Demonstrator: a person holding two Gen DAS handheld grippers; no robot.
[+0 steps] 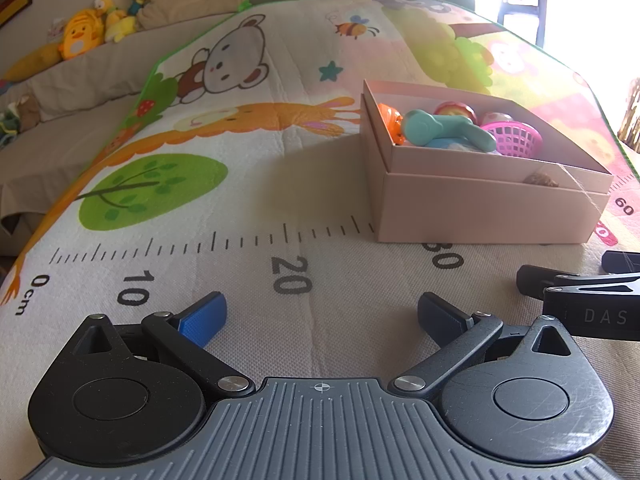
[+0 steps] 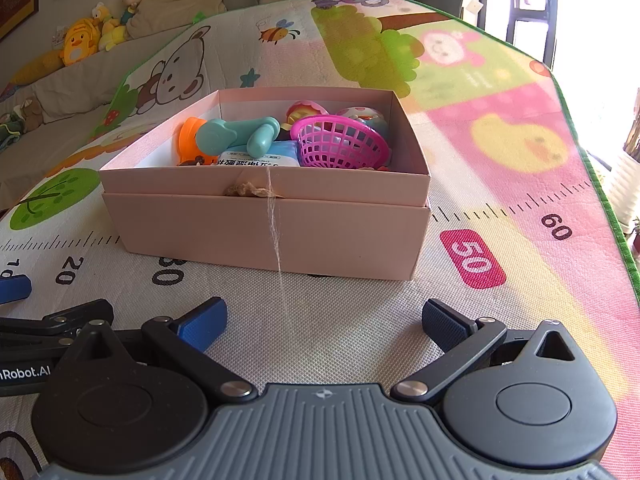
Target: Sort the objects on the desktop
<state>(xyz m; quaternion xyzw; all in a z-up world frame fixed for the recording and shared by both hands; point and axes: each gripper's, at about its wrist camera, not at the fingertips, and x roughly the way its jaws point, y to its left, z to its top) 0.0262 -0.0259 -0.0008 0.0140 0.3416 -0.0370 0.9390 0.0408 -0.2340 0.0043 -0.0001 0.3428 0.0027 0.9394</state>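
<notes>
A pink cardboard box stands on the cartoon play mat; it also shows at the right in the left wrist view. Inside lie a teal toy, an orange toy, a magenta plastic basket, a white labelled packet and small round toys. My right gripper is open and empty, low over the mat in front of the box. My left gripper is open and empty, to the left of the box near the 20 mark. Each gripper shows at the edge of the other's view.
The play mat with a printed ruler covers the surface. A sofa with plush toys and cushions runs behind on the left. A bright window is at the far right. A thin string hangs down the box front.
</notes>
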